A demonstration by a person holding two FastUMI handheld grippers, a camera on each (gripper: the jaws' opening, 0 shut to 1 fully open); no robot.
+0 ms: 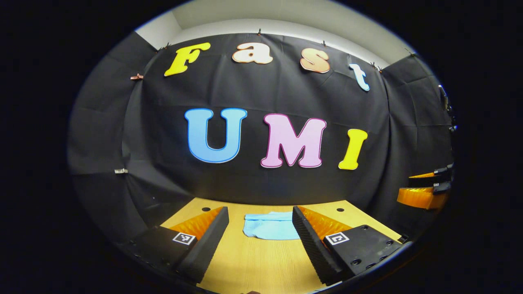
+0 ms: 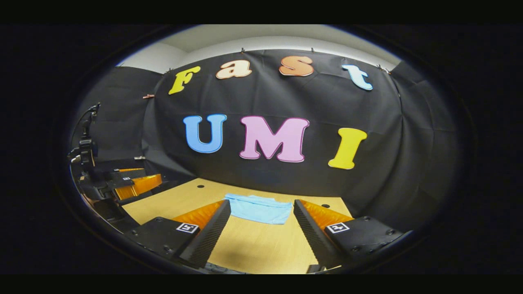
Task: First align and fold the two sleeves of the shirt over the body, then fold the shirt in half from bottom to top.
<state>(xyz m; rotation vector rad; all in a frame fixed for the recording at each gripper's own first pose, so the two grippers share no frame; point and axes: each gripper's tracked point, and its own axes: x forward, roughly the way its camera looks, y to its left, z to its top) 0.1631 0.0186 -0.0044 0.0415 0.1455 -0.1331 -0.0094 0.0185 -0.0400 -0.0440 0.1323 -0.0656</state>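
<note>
Blue folded shirt (image 1: 270,225) on table, beyond left tool's (image 1: 261,232) spread fingers.

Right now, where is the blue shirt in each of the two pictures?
Left gripper view: the blue shirt lies low in the middle, on the wooden table, between the left gripper's open fingers.
Right gripper view: the shirt lies low in the middle, ahead of the right gripper.
Shared landmark: the table's far edge below the black cloth wall.

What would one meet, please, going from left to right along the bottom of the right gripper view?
The left gripper farther off, then one of the right gripper's own fingers, then the shirt on the table, then its other finger.
</note>
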